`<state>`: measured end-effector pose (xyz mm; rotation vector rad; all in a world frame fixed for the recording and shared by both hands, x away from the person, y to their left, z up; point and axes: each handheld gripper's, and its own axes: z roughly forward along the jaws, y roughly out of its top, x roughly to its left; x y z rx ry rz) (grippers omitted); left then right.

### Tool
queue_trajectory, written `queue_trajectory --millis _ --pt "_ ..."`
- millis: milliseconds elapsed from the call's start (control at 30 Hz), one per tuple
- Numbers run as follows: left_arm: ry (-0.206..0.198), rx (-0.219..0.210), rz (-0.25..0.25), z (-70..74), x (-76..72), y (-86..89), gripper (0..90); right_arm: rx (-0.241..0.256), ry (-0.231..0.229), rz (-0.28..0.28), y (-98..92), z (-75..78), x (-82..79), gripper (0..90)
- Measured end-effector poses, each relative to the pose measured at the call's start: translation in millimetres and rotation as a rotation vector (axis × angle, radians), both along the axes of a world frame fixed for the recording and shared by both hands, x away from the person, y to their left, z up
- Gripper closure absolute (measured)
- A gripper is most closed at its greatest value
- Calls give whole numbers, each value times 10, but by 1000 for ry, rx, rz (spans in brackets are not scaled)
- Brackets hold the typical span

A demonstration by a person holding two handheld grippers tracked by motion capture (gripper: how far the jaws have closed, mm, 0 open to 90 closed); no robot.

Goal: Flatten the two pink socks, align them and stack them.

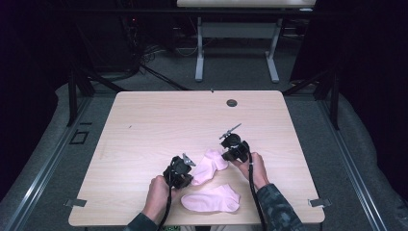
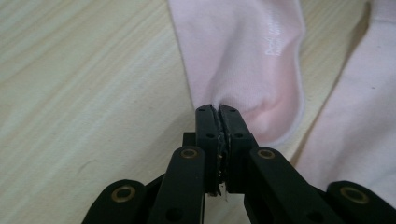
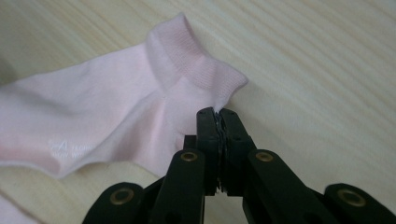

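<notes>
Jaws pressed together on both sides as I watch: my left gripper (image 2: 217,108) has its tips pinched tight on the toe end of the upper pink sock (image 2: 243,60), a thin fold of fabric caught right between them, the rest of the sock running away ahead of the jaws. My right gripper (image 3: 217,111) is likewise closed, its tips nipping the ribbed cuff corner of that same sock, whose body spreads off to the left of those jaws. From the high view the sock lies stretched between the two grippers on the wooden table (image 1: 159,125). Second pink sock (image 1: 210,198) lies flat just behind both jaw sets, nearer the person's hands, untouched, close to the table's near edge
</notes>
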<state>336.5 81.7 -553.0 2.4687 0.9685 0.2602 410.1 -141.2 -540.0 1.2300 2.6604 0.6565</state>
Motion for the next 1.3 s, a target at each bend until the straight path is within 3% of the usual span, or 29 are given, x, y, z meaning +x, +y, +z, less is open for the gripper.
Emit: queue_trajectory --millis 100,133,267,333,433,533,667,700,733,767,800,900,1033,1067,1100,1167,1300 --pt "-8 27 -7 35 117 13 877 21 -24 -38 -65 19 -135 879" --pt "-13 42 -13 43 155 11 877 5 2 -40 -89 42 -173 878" --pt "3 60 -25 35 301 6 871 1 12 -44 -105 13 -374 873" --pt "22 65 -3 23 343 27 805 18 18 -41 -90 -14 -463 820" --pt "39 28 54 69 346 128 608 21 9 -28 -135 31 -517 740" --pt "37 -25 96 168 301 238 485 48 -50 -52 -237 166 -449 680" --pt "55 -55 124 211 218 271 453 62 -54 -48 -229 193 -337 661" --pt "62 -53 123 190 211 261 454 32 -37 -41 -214 171 -280 658" --pt "70 -43 118 151 207 247 462 40 -27 -42 -191 139 -253 654" --pt "78 -33 113 106 203 232 546 14 2 -37 -152 51 -192 650" --pt "84 -28 108 63 197 217 572 4 14 -39 -130 4 -177 644" --pt "91 -26 97 -20 175 186 624 -9 19 -47 -98 -112 -182 661" --pt "71 -25 92 -22 156 168 704 -7 23 -42 -107 -130 -192 712" --pt "68 -23 88 -21 151 164 743 -23 29 -30 -111 -120 -191 731" --pt "65 -23 82 -25 145 157 780 15 7 -55 -98 -152 -211 755" --pt "49 -16 70 -29 126 138 878 -3 18 -36 -109 -133 -226 806" --pt "39 0 55 -8 116 118 887 -3 8 -41 -94 -124 -252 818"
